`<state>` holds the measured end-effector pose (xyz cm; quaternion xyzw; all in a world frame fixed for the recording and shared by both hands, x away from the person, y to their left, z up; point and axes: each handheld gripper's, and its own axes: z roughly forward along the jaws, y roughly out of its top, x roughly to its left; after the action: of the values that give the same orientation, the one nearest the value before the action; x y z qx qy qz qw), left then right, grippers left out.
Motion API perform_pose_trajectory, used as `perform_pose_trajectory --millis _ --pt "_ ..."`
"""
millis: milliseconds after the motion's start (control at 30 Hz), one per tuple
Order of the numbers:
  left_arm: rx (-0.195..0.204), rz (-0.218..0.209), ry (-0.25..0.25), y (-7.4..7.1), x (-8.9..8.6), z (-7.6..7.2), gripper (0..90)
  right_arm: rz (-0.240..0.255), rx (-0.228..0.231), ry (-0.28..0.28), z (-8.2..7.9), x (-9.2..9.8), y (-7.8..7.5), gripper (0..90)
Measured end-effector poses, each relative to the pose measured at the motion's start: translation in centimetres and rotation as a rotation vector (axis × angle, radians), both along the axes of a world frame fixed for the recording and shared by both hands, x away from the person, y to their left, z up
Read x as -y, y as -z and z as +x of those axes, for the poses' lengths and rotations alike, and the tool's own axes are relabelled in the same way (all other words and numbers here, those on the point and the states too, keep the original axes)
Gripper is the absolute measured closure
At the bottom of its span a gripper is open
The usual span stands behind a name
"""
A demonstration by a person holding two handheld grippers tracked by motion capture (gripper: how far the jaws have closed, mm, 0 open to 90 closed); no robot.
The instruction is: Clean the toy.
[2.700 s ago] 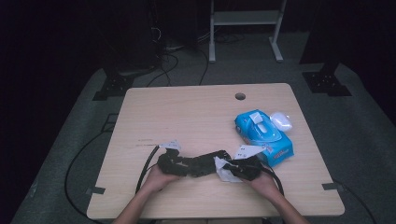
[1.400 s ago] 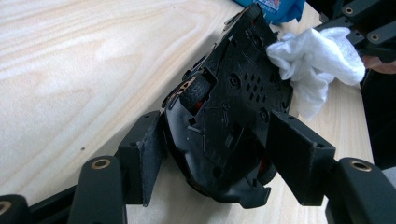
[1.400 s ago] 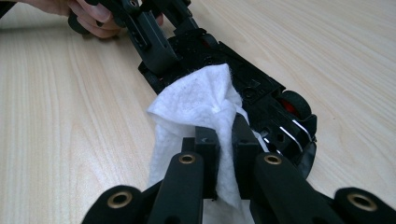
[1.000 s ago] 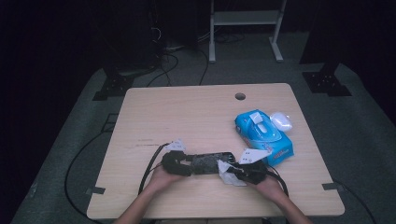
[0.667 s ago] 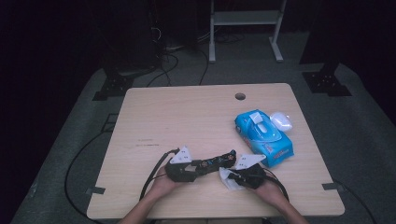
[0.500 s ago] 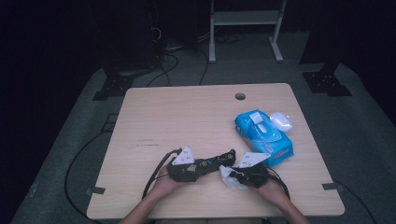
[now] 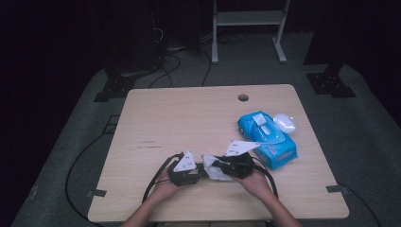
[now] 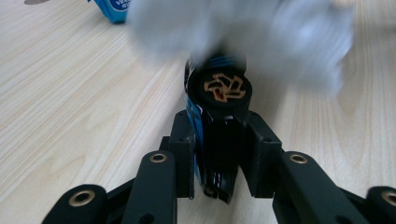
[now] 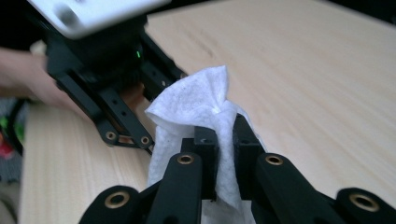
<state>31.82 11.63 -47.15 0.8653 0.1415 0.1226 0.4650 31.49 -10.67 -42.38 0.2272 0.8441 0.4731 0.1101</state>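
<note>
As the two hands meet near the front edge, the scene reads so:

Table: pale wood, and it carries everything.
Wipes pack: blue and soft-sided, it lies flat to the right of the hands; a small white case rests against its far end.
Left hand-held gripper: its jaws have just been closing and now clamp a small dark container between the pads.
Right hand-held gripper: clamped on a bunched white wipe, just beside the left one.
Wipe: thin, limp and probably damp. It likely weighs almost nothing and folds wherever it is pressed, so a pinch on the gathered middle, as here, leaves a loose flap free to rub with.
Dark container: a stiff cylinder with a round black cap and a glossy blue-printed side, held low over the table. It looks light but slippery, so a grip across the body, below the cap, seems safest.
</note>
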Motion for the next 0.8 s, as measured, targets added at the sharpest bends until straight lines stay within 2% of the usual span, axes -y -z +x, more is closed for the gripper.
perform_pose_trajectory --millis 33,100,167,200,267,333,433,500,567,633,667,733,800 --pt "0.008 0.003 0.003 0.0 -0.2 0.0 70.4 -0.018 -0.007 0.01 0.2 -0.3 0.3 83.4" --pt "0.006 -0.002 -0.005 0.0 -0.3 0.0 70.8 -0.001 -0.018 0.032 0.5 -0.2 0.5 83.6" --pt "0.004 -0.003 -0.004 0.0 -0.3 0.1 70.8 -0.027 -0.005 0.073 0.6 0.1 0.2 83.6" --pt "0.008 -0.002 -0.004 0.0 -0.2 0.1 70.8 -0.022 -0.013 0.078 0.6 0.1 0.2 83.7" --pt "0.0 -0.006 -0.008 0.1 -0.2 0.1 70.8 -0.005 -0.026 0.079 0.6 0.0 0.4 83.7" --pt "-0.021 -0.021 -0.015 0.1 -0.1 0.1 70.3 0.033 -0.057 0.046 0.5 -0.7 0.6 83.7" --pt "-0.039 -0.025 -0.01 0.1 -0.1 0.3 69.7 0.01 -0.031 0.043 0.3 -1.3 0.6 83.8" --pt "-0.03 -0.022 -0.01 0.1 -0.1 0.2 70.6 0.0 -0.035 0.04 0.4 -1.0 0.4 83.8" --pt "-0.022 -0.02 -0.007 0.1 -0.1 0.2 70.6 0.007 -0.042 0.066 0.7 -0.1 0.3 83.8" --pt "-0.026 -0.025 -0.007 0.1 -0.1 0.3 70.6 0.008 -0.045 0.115 1.0 0.9 0.4 83.9" --pt "-0.026 -0.026 -0.006 0.1 -0.1 0.3 70.6 0.024 -0.058 0.122 1.1 1.2 0.5 83.9" --pt "-0.029 -0.029 -0.01 0.1 0.0 0.3 70.6 0.032 -0.059 0.119 0.8 0.9 0.6 83.8" --pt "-0.025 -0.021 -0.01 0.1 -0.1 0.2 70.6 0.053 -0.061 0.076 0.4 -0.2 0.7 83.8"
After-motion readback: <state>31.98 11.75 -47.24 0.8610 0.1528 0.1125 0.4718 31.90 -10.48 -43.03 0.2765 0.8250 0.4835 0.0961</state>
